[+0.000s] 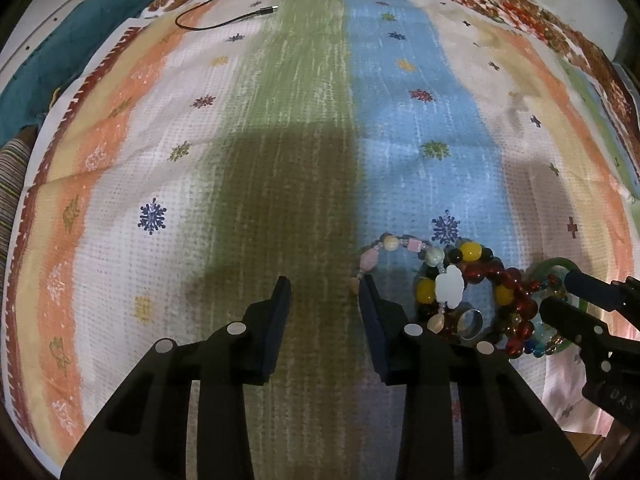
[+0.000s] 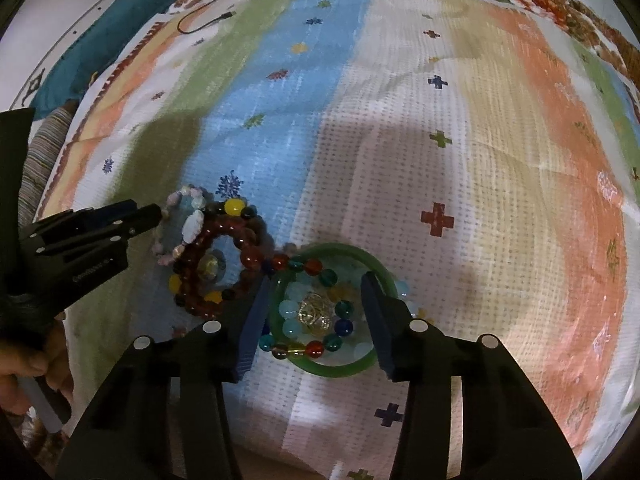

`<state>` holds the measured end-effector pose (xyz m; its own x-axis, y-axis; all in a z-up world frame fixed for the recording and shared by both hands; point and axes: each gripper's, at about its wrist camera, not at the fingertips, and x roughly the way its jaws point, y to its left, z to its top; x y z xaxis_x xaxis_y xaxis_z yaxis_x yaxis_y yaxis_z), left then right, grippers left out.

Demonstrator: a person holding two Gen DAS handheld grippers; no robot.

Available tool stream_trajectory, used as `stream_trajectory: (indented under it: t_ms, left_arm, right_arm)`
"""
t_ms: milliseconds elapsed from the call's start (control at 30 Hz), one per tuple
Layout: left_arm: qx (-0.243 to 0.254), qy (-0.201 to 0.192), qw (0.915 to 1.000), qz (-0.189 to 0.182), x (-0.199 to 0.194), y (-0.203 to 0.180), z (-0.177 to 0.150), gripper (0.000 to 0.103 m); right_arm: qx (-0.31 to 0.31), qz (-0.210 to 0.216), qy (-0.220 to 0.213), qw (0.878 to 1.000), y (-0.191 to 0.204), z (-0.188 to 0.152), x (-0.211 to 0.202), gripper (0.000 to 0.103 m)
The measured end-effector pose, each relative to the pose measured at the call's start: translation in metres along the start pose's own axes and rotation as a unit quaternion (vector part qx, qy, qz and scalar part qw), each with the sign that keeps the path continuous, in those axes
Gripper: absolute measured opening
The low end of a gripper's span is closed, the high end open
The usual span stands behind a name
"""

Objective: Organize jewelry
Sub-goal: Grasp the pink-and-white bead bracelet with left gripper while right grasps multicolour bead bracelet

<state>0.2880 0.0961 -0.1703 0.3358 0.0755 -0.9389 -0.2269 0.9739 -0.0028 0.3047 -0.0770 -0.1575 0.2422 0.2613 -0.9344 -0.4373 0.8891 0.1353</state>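
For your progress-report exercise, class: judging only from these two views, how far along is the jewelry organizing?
Done: nothing looks sorted; the pale pastel bead bracelet, dark red bead bracelet and silver ring lie overlapping in one pile on the striped cloth. In hand: the right gripper, jaws open, straddles the green glass bangle and multicoloured bead bracelet. The left gripper is open, holding nothing. Left: separating every piece.

Dim, warm light; broad shadows darken the striped cloth toward six o'clock. Fisheye bending everywhere; right-wrist edges slightly blurred, perhaps motion.
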Motion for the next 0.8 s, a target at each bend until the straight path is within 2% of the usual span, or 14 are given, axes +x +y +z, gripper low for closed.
stream_trajectory:
  t_ms: [67, 233, 300, 333, 433, 500, 667, 800]
  left_arm:
    - [-0.003, 0.002, 0.9999, -0.01, -0.0001, 0.0007, -0.0003, 0.024]
    - [-0.002, 0.003, 0.9999, -0.016, 0.0017, 0.0021, -0.0005, 0.019]
    - [0.003, 0.003, 0.9999, -0.013, 0.0028, 0.0014, -0.0012, 0.014]
    - [0.005, 0.01, 0.9999, -0.009, 0.0053, 0.0009, -0.002, 0.009]
    - [0.013, 0.009, 0.9999, -0.003, 0.0076, -0.0005, -0.0042, 0.008]
    - [0.017, 0.008, 0.9998, 0.0, 0.0073, -0.0016, -0.0047, 0.008]
    - [0.014, 0.006, 0.9999, 0.005, 0.0069, -0.0022, -0.0061, 0.002]
    - [-0.001, 0.006, 1.0, -0.004, 0.0071, 0.0042, -0.0059, 0.0]
  right_arm:
    - [0.002, -0.003, 0.0, 1.0, -0.0024, 0.0001, -0.0003, 0.038]
    - [0.005, -0.017, 0.001, 1.0, -0.0085, -0.0013, 0.0005, 0.022]
    - [0.006, -0.015, 0.001, 1.0, -0.0092, -0.0017, 0.0006, 0.021]
    - [0.004, -0.017, 0.0, 1.0, -0.0086, -0.0023, 0.0006, 0.021]
    - [-0.004, -0.022, 0.001, 1.0, -0.0074, -0.003, 0.0011, 0.019]
    - [-0.01, -0.025, 0.004, 1.0, -0.0063, -0.0045, 0.0036, 0.013]
    - [-0.019, -0.028, 0.007, 0.999, -0.0056, -0.0081, 0.007, 0.01]
    - [-0.021, -0.029, 0.005, 0.999, -0.004, -0.007, 0.0039, 0.01]
